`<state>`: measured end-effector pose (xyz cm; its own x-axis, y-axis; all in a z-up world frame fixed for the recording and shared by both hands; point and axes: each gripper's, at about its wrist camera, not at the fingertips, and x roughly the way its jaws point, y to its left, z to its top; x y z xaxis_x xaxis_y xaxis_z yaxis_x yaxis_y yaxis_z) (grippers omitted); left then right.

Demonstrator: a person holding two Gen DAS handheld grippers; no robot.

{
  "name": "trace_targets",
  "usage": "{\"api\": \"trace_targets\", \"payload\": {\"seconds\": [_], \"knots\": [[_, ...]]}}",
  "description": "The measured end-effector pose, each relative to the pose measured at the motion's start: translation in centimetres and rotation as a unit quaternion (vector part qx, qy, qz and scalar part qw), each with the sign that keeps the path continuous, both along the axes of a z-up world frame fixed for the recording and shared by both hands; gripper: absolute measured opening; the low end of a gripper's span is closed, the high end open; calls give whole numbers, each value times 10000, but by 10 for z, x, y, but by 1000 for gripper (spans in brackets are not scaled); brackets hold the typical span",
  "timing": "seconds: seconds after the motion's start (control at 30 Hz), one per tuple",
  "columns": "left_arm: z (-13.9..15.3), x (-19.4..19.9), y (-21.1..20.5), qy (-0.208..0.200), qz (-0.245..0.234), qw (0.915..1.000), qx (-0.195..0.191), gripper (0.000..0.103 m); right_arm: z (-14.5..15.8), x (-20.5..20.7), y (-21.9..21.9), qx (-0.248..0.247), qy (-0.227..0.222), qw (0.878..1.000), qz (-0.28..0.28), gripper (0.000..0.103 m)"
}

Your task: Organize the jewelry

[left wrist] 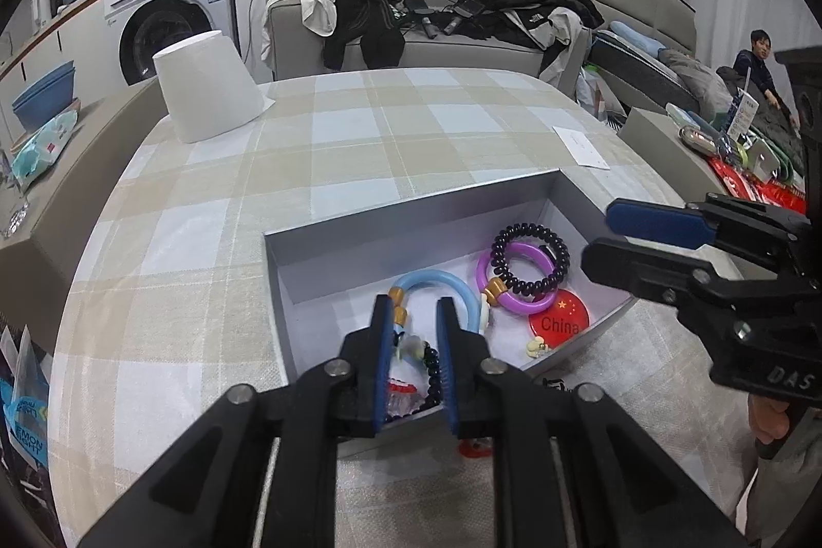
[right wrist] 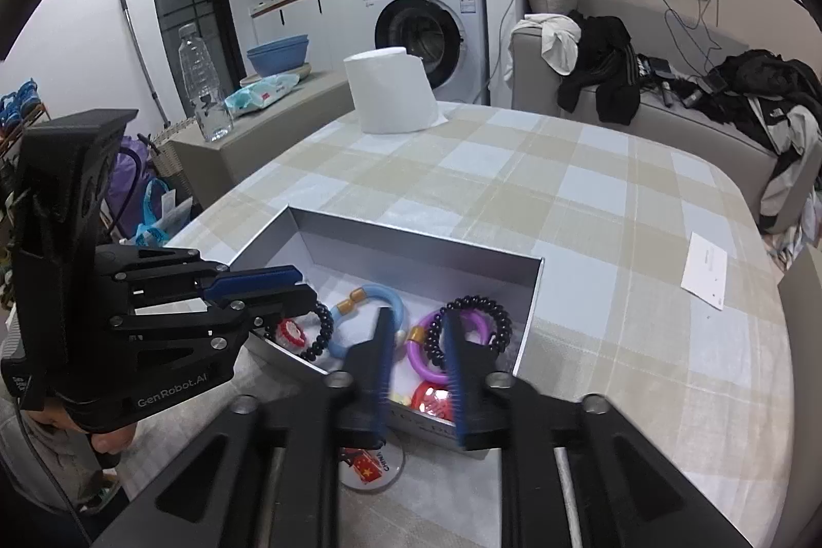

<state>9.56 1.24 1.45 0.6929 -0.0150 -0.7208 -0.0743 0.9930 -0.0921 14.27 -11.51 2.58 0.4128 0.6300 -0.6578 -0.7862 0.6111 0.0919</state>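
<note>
The checked tabletop point(left wrist: 359, 127) fills the middle of both views and carries, largest first, an upturned white lampshade-like cone point(left wrist: 208, 86) toward the upper left of the left wrist frame, well apart from the work, and a shallow grey box point(left wrist: 411, 214) low in the centre, open at the top so that jewelry can be dropped straight in. The box holds the gathered pieces loose on its white floor: a purple bangle point(left wrist: 514, 286) with a black spiral hair tie point(left wrist: 531, 260) lying across it, a pale blue bangle point(left wrist: 436, 283) beside them, a black bead bracelet point(right wrist: 321, 332), and a red round "China" badge point(left wrist: 560, 317) against the near wall. One badge with a flag point(right wrist: 370, 466) lies outside, on the cloth just before the box at the bottom of the right wrist frame, probably the piece left to collect. The left tool point(left wrist: 413, 322) hangs over the box's near edge, fingers spread with nothing between them; the right tool point(right wrist: 416, 337) likewise stands parted and empty above the purple bangle. A white card point(right wrist: 706, 270) lies at right.
</note>
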Motion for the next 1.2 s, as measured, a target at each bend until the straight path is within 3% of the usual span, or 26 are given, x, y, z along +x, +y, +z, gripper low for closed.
{"api": "trace_targets", "payload": {"seconds": [0.03,0.1,0.13,0.17,0.2,0.23,0.33,0.47,0.67,0.9,1.07,1.2], "knots": [[3,-2,1,-35,11,10000,-2,22,3,-1,-2,52,-20,10000,16,41],[7,-7,3,-106,58,9999,29,44,7,-3,-4,95,-53,9999,14,61],[10,-10,4,-158,85,9998,23,62,9,-4,-6,113,-66,9999,10,67],[13,-15,5,-223,125,9997,-10,75,11,-6,-8,131,-67,9999,16,83],[14,-19,6,-276,142,9995,-58,80,12,-8,-11,133,-63,9999,16,98],[15,-21,7,-302,137,9994,-93,88,13,-10,-13,122,-73,9999,4,103],[16,-31,8,-345,211,9992,-65,102,10,-18,-21,-60,-138,9999,-75,103],[8,-46,6,-525,241,9983,-84,102,-4,-31,-38,-6,-91,9996,-250,103],[-14,-53,-9,-232,42,9997,4,102,-27,-33,-46,-22,326,9987,-387,103],[-20,-52,-10,-102,47,9999,-12,102,-38,-40,-37,-318,363,9986,-205,103],[-22,-57,-6,-204,62,9997,-114,102,-47,-43,-37,-365,512,9980,-77,92],[-28,-56,-8,-164,52,9998,-47,102,-51,-45,-39,-370,543,9978,-72,88]]}}
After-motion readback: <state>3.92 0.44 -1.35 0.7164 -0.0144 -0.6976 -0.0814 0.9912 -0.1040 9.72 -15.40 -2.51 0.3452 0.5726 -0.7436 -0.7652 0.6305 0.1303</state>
